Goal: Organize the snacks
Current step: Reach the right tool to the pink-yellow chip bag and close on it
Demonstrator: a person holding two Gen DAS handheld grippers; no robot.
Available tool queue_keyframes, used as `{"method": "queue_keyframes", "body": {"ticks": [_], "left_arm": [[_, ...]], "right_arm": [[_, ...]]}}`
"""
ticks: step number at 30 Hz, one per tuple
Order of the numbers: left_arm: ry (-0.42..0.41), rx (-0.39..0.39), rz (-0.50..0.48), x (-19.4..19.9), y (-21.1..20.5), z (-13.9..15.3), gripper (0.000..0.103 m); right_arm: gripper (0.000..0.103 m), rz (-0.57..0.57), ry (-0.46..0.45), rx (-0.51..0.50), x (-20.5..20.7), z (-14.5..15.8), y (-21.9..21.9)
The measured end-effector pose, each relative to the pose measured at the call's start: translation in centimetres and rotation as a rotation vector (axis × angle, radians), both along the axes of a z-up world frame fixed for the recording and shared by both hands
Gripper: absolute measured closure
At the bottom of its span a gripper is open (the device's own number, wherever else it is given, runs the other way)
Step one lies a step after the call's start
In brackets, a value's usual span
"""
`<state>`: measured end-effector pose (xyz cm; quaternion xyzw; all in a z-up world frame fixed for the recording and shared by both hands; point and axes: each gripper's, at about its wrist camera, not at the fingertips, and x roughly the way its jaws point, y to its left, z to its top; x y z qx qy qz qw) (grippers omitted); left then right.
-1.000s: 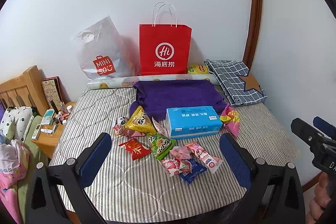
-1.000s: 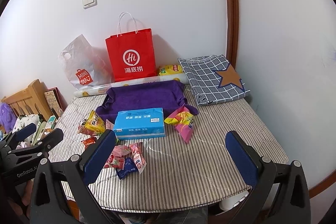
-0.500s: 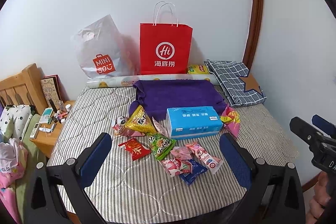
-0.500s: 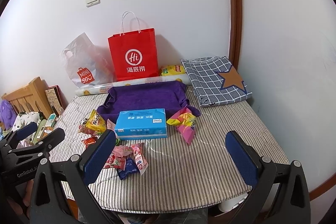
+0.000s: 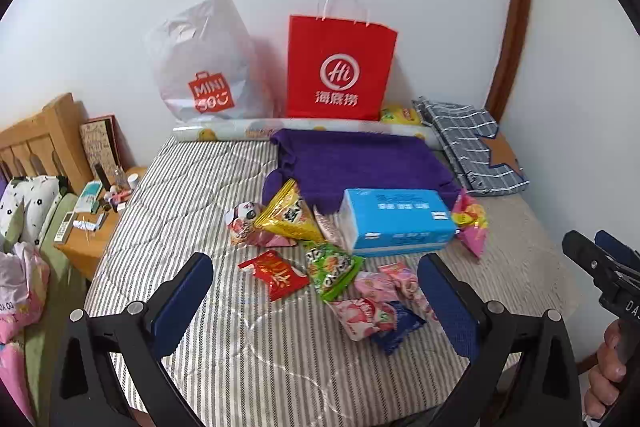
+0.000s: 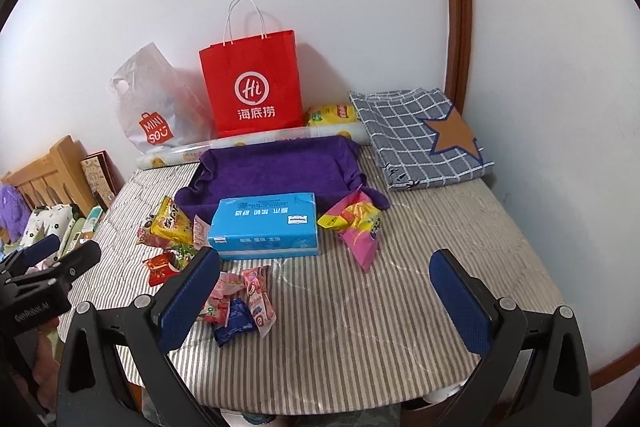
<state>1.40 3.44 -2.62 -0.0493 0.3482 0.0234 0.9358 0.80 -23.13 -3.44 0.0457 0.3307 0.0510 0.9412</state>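
Striped worktop (image 5: 192, 195) carries everything, pushed against a white wall. Red paper bag (image 5: 340, 67) stands upright at the back, white plastic bag (image 5: 204, 67) beside it. Purple towel (image 5: 352, 163) lies in front of the red bag, checked cloth (image 6: 416, 135) folded at the far right corner. Blue tissue pack (image 5: 396, 219) sits at the towel's near edge. Snacks lie loose around it: yellow packet (image 5: 288, 215) to its left, pink-yellow packet (image 6: 360, 227) to its right, red packet (image 5: 276, 273) and green packet (image 5: 332, 267) nearer, pink and blue packets (image 5: 376, 311) nearest. Left hand-held gripper (image 5: 316, 307) spread wide, empty, above the near snacks. Right hand-held gripper (image 6: 324, 301) also spread, empty, over bare stripes.
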Motion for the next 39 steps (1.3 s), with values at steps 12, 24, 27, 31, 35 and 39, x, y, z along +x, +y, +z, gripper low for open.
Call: {"method": "queue_keyframes", "body": {"ticks": [12,24,27,31,35,39], "left_arm": [[0.084,-0.017,0.018,4.9,1.7,-3.6,0.002],[0.134,-0.015,0.05,9.9,2.7,-5.4,0.002],[0.137,-0.01,0.059,11.1,3.0,-5.6,0.001],[0.147,-0.033,0.074,12.4,3.6,-6.1,0.001],[0.159,-0.043,0.092,13.2,4.4,-6.4,0.001],[0.171,-0.048,0.104,13.4,4.9,-6.8,0.001]], "right_arm": [[0.005,-0.022,0.067,-0.056,5.3,-5.4,-1.2],[0.013,-0.008,0.14,-0.046,12.7,-10.4,-3.7],[0.013,0.015,0.163,-0.075,14.5,-12.0,-3.5],[0.013,0.036,0.193,-0.102,16.3,-14.1,-2.9],[0.013,0.055,0.178,-0.142,17.1,-15.1,-2.5],[0.013,0.061,0.154,-0.183,17.8,-15.7,-1.9]]}}
